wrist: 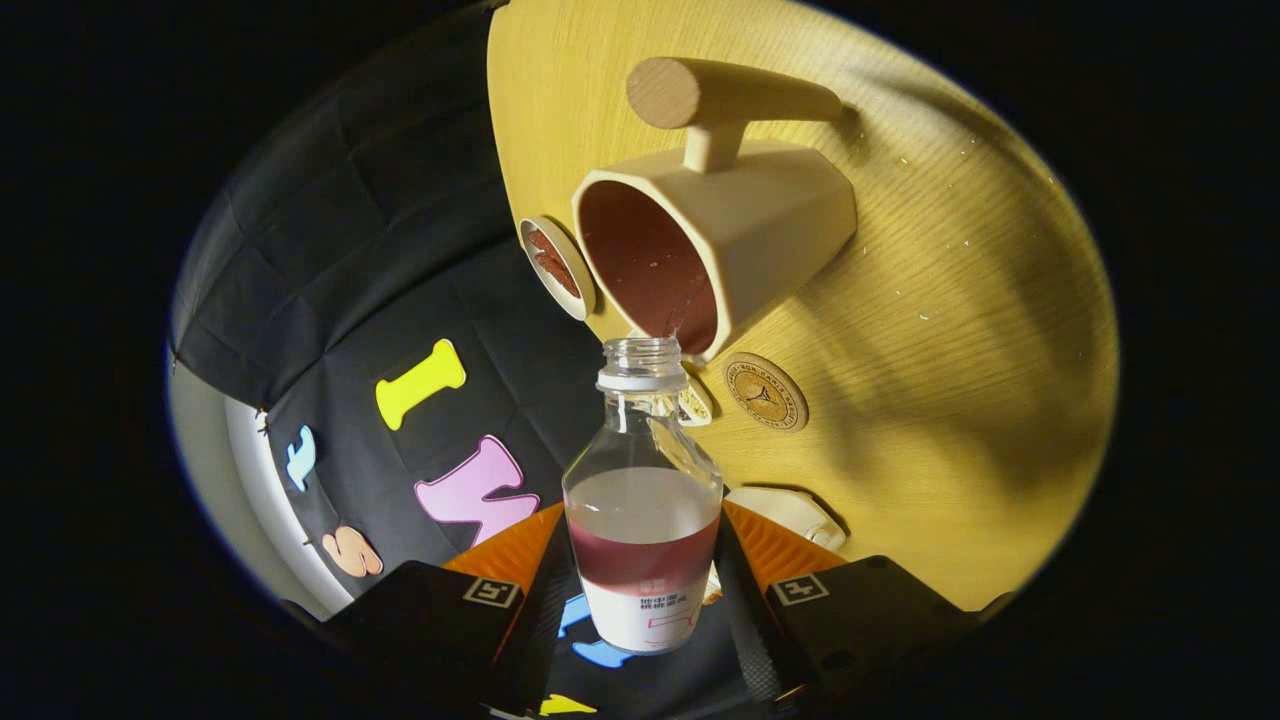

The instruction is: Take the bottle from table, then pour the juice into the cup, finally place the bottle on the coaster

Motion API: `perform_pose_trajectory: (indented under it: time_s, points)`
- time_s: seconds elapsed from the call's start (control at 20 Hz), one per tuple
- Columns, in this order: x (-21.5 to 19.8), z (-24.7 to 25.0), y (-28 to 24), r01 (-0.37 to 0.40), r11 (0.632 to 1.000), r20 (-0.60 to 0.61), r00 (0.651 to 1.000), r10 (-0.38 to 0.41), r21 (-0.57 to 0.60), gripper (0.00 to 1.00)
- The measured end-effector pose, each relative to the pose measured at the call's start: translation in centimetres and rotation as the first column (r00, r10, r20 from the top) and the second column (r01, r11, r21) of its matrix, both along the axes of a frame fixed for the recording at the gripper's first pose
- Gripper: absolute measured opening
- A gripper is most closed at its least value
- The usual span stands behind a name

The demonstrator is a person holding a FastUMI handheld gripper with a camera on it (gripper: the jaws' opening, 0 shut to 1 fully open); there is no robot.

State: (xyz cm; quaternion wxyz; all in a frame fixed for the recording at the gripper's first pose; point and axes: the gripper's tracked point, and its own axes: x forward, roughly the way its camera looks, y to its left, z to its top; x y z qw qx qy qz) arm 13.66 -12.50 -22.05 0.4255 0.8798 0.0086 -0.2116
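My gripper point(642, 590) is shut on a clear glass bottle point(643, 500), one finger on each side of its lower body. The bottle is uncapped and partly filled with dark red juice. The view is rolled, so the wooden table point(950, 330) stands sideways. Just beyond the bottle's mouth is the cream faceted cup point(720, 235) with a wooden peg handle, its inside dark red. The bottle mouth sits right at the cup's rim. A round wooden coaster point(765, 391) with an engraved mark lies on the table next to the cup's base and close to the bottle neck.
A small round dish point(556, 266) with reddish-brown contents sits beside the cup near the table edge. A white bottle cap point(790, 512) lies on the table by my finger. A second small round piece point(695, 402) peeks from behind the bottle neck. Droplets speckle the table.
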Motion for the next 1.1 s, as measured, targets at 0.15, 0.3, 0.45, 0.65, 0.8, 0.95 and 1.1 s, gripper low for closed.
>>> perform_pose_trajectory:
  time_s: [0.15,0.3,0.45,0.65,0.8,0.95,1.1]
  points:
    - [0.2,0.4,-0.5,0.037,0.998,0.004,0.999,-0.037,0.051,0.75]
    - [0.6,0.9,-0.9,0.059,0.994,0.011,0.998,-0.06,0.089,0.75]
    - [0.7,0.9,-0.8,0.063,0.989,0.011,0.998,-0.066,0.135,0.75]
    - [0.6,1.4,-1.6,0.096,0.984,0.022,0.995,-0.101,0.149,0.75]
    - [0.4,1.6,-2.3,0.124,0.98,0.033,0.991,-0.13,0.155,0.75]
    - [0.1,1.9,-2.8,0.153,0.971,0.038,0.986,-0.163,0.186,0.75]
    - [-0.1,2.1,-2.9,0.174,0.958,0.042,0.981,-0.188,0.227,0.76]
